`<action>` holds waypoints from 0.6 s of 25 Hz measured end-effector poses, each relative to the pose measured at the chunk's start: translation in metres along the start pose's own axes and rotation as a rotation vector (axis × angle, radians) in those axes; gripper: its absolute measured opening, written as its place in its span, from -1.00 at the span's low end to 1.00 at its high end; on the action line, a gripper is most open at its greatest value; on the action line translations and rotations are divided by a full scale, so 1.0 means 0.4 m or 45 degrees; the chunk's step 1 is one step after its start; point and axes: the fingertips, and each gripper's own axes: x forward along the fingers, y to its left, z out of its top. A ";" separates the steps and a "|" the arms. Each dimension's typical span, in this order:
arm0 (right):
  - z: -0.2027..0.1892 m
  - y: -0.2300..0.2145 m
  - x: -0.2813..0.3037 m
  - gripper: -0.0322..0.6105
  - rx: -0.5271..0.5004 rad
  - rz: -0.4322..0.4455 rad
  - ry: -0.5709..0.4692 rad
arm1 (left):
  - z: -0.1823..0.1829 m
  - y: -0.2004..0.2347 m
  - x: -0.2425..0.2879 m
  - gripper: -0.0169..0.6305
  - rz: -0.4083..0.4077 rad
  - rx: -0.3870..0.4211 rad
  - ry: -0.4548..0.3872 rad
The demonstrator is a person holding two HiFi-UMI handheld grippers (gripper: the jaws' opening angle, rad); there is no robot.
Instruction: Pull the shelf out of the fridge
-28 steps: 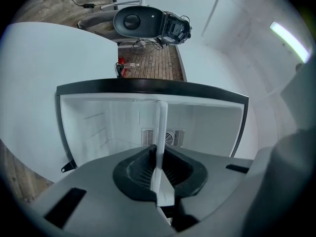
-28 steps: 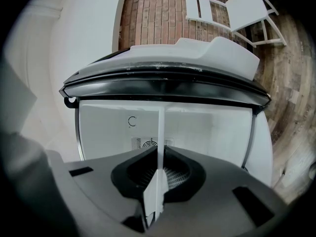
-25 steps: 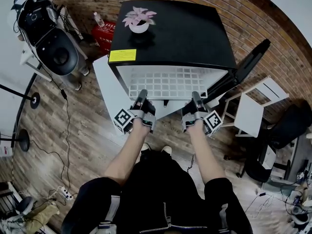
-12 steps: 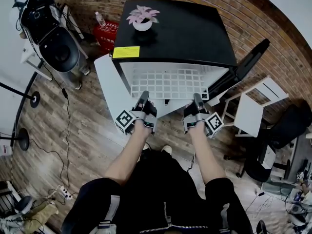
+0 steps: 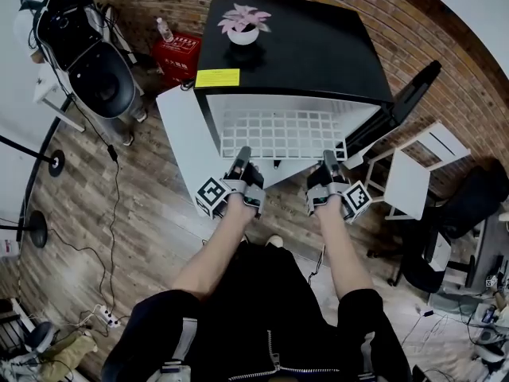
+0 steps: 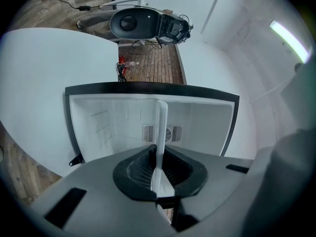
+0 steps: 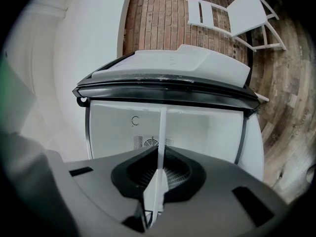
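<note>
red crate point(image 5: 176, 52): on the floor left of the fridge, bottle point(image 5: 165, 30) at its far corner; cannot tell if inside it
white panel point(image 5: 184, 146): leaning by the fridge's left side
left gripper point(image 5: 242, 157): level, pointing into the fridge; fingers clenched on the shelf's front edge, left part; left gripper view shows the white edge point(image 6: 160, 132) pinched between the 2 pads
left arm: forearm stretched forward, marker cube on the outer side
fridge point(image 5: 318, 54): black, open toward the person, white inside, fan grille on back wall
pot point(image 5: 243, 32): white, holds pink-leaved plant, on fridge top
shelf point(image 5: 278, 134): white wire grid, partly slid out, back part in the fridge, front edge held by both grippers
right gripper point(image 5: 329, 159): level, fingers clamped on the front edge, right part point(image 7: 161, 132)
right arm: parallel to the left
door point(image 5: 398, 106): swung open at right
chair point(image 5: 413, 173): white, right of the door
</note>
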 end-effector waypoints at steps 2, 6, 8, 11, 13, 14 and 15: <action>-0.005 0.002 -0.001 -0.80 0.001 0.008 0.007 | 0.003 -0.002 -0.006 -0.83 -0.005 0.006 0.000; -0.002 0.008 -0.005 -0.80 0.005 0.010 0.001 | -0.001 -0.005 -0.006 -0.83 -0.005 -0.002 -0.010; -0.003 0.009 -0.012 -0.80 0.007 0.012 0.000 | -0.004 -0.002 -0.012 -0.83 0.000 -0.016 -0.025; 0.000 0.013 -0.023 -0.80 0.008 0.013 0.013 | -0.013 -0.008 -0.020 -0.83 0.007 -0.004 -0.021; 0.003 0.015 -0.035 -0.80 0.005 0.013 0.026 | -0.023 -0.011 -0.028 -0.83 0.010 0.001 -0.018; 0.003 0.015 -0.040 -0.80 0.004 0.012 0.030 | -0.025 -0.012 -0.032 -0.83 0.007 0.001 -0.021; 0.002 0.014 -0.043 -0.80 0.006 0.013 0.031 | -0.026 -0.013 -0.036 -0.83 0.001 -0.001 -0.027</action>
